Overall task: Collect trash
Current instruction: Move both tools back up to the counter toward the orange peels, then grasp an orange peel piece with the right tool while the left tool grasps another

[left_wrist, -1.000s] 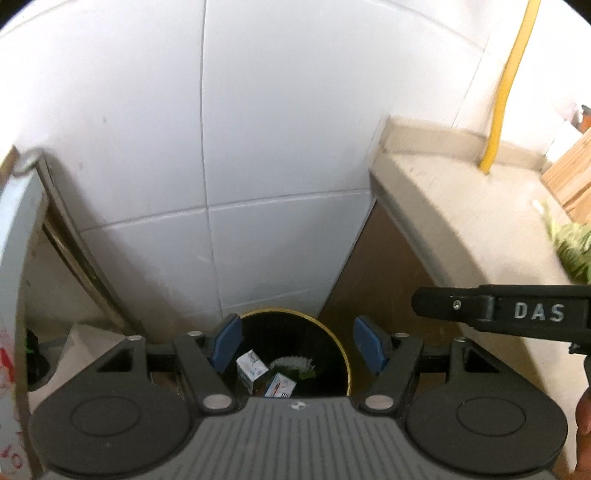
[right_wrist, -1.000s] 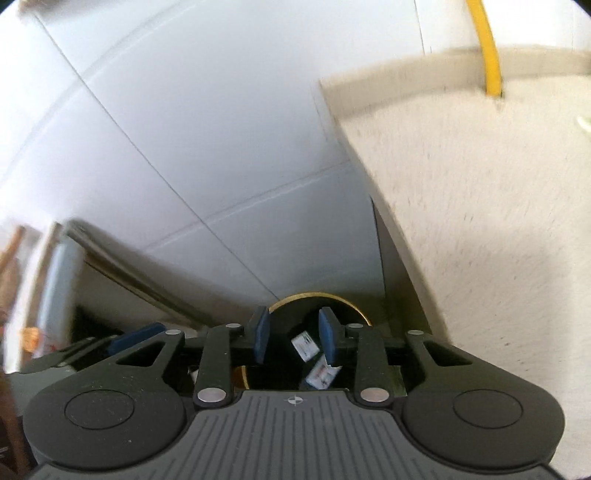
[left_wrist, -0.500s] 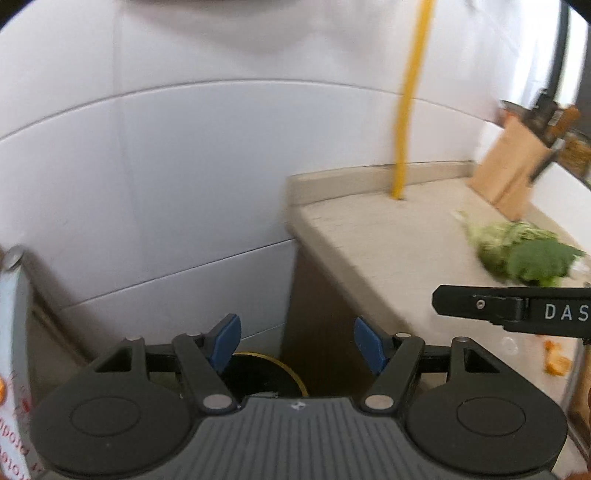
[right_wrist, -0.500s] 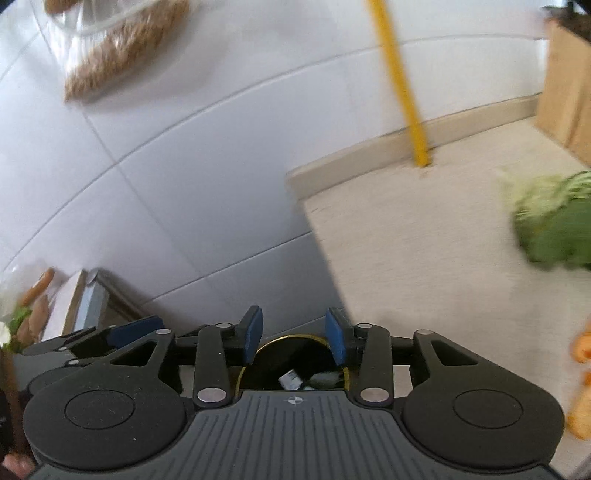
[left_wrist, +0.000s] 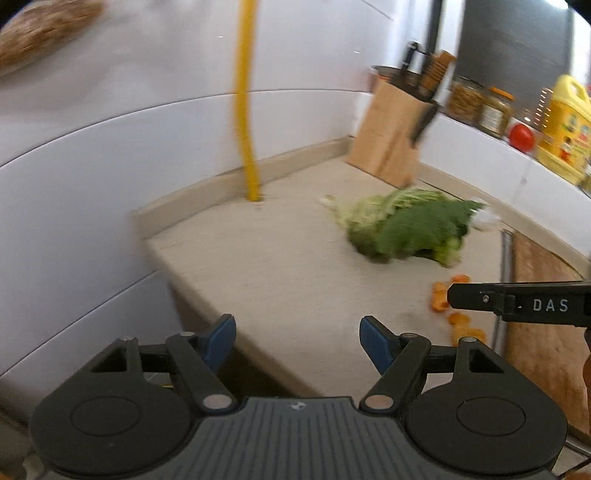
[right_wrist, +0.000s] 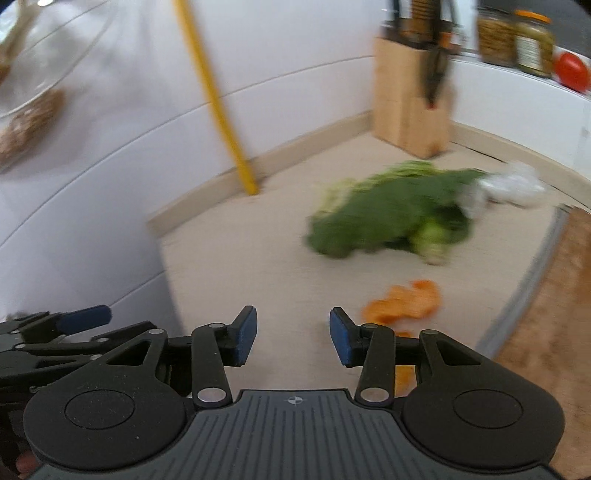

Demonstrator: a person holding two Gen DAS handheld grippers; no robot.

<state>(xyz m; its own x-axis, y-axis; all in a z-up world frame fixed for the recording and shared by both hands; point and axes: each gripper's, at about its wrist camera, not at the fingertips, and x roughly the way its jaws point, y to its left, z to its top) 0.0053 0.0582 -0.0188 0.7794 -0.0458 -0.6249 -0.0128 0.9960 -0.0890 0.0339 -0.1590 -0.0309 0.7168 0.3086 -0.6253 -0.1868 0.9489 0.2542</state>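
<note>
Over countertop (left_wrist: 280, 266), both grippers agape, empty

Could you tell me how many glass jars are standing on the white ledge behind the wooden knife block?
2. A glass jar of brownish contents stands just right of the knife block; a darker orange-lidded jar stands beside it, left of the red tomato. More may sit outside view.

Lighting: we record bright, even daylight in both views, no hard glare; the white wall tiles (left_wrist: 110, 177) read slightly bluish. Shadows: soft, faint under the leafy greens (right_wrist: 388, 218). Blur: we note strong motion smear across the upper and middle frame, worst on the greens, the orange peels (right_wrist: 402, 301) and the knife block (left_wrist: 391, 136). Sharp: only the left gripper (left_wrist: 297, 339) and right gripper (right_wrist: 293, 338) at the bottom. Distortion: fisheye bending of tile lines, dark corners.
</note>
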